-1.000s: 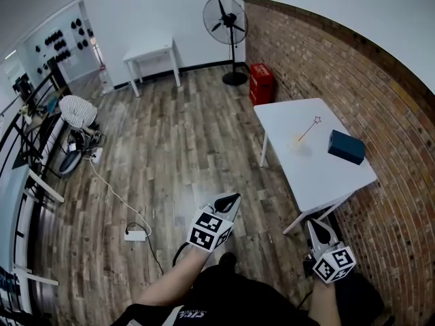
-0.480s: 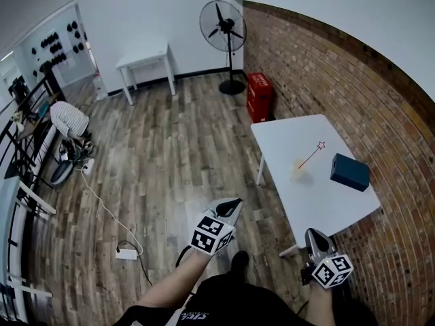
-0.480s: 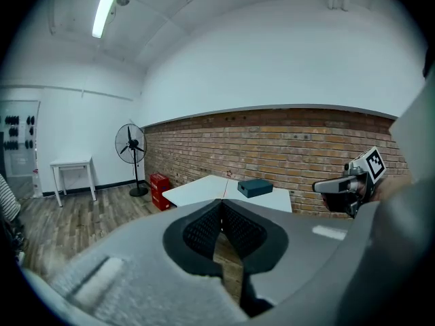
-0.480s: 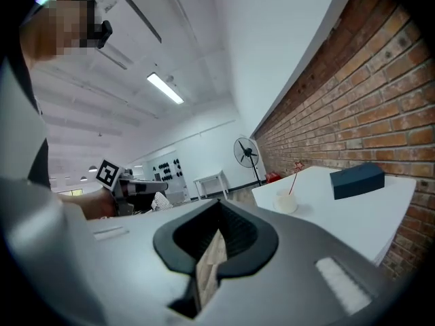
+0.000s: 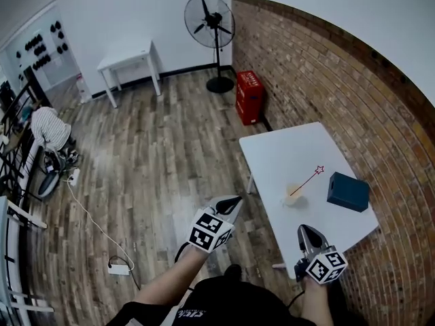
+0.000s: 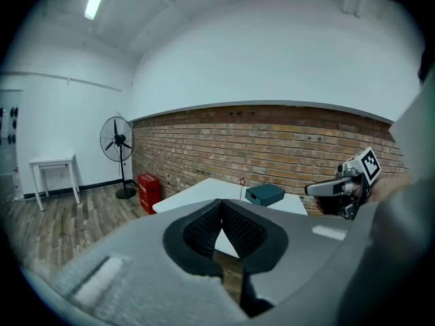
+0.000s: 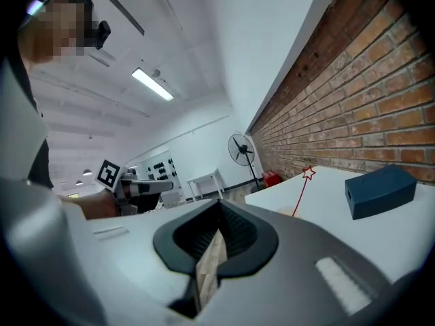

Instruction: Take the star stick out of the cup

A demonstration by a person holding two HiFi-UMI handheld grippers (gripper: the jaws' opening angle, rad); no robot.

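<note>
Closer than a second ago, the white tabletop (image 5: 285, 151) is sliding down toward the person in the head view, while the fan (image 5: 209, 20) and the red crate (image 5: 249, 97) are drifting left along the brick wall (image 5: 340, 80). The cup (image 5: 293, 197) is standing near the middle of the tabletop. The star stick (image 5: 306, 180) is sitting in it, leaning with its star end up and tilted toward the wall. A dark blue box (image 5: 348, 191) is lying just beyond the star, apart from the cup. The left tongs (image 5: 233, 200) are hanging over the wooden floor (image 5: 149, 155), short of the tabletop, jaws pressed together and gripping nothing. The right tongs (image 5: 302, 229) are hovering at the tabletop's near edge, tips meeting too, closed and empty, well apart from the cup.
</note>
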